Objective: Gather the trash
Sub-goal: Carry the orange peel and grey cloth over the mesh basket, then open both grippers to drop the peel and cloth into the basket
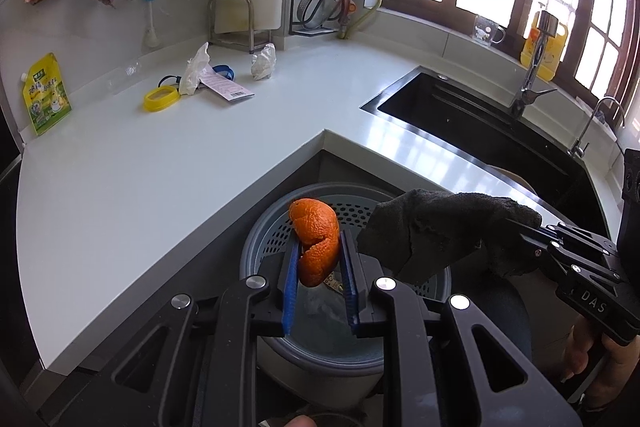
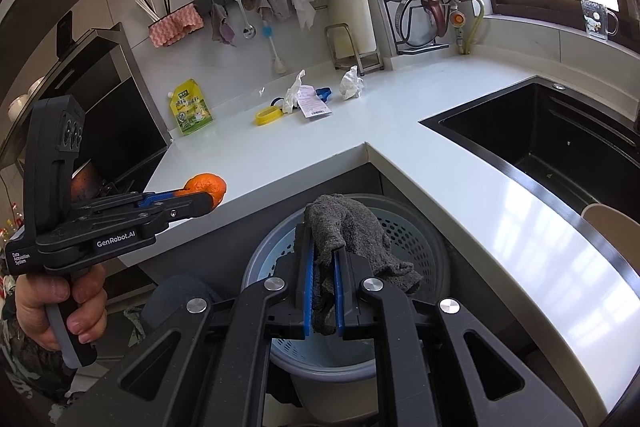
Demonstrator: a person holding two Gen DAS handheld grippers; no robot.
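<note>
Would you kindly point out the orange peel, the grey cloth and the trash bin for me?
orange peel (image 1: 316, 239), left wrist view, middle of the curled rind.
grey cloth (image 2: 344, 227), right wrist view, bunched upper part above the pads.
trash bin (image 2: 430, 239), right wrist view, perforated inner wall.

Orange peel & dark grey rag held over perforated bin.

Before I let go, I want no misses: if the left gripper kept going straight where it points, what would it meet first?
Probably the bin below: the left gripper, holding the orange peel, points into its opening.
</note>
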